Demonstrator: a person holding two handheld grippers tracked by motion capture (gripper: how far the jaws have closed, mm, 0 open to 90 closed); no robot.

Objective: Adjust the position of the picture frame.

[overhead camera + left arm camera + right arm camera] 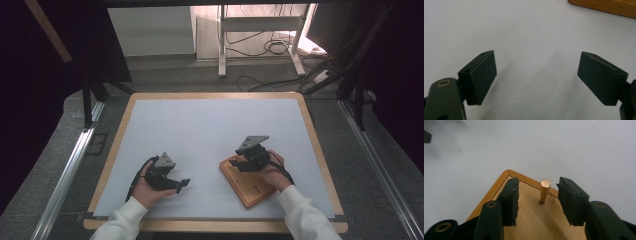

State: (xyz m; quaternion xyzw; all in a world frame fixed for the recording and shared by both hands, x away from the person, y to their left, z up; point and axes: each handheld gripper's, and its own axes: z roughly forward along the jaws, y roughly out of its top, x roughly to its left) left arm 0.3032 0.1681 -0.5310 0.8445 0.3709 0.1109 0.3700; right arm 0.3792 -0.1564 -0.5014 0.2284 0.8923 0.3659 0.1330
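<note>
Overhead, two grippers, left gripper (184, 183) fingers apart, right gripper (538, 192) fingers apart around one peg (545, 191), one wooden board (248, 187)

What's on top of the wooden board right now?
A brass-coloured upright peg stands on the wooden board, between the open right gripper jaws. The hand covers part of the board in the high view.

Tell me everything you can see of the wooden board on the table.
The wooden board is a flat, roughly square slab of light brown wood with a darker border and rounded corners. It lies flat on the white table surface, turned at an angle, at the near right. An upright peg, brass-coloured by its look, stands near one corner. The right gripper hangs over it, its jaws open on either side of the peg without touching it.
</note>
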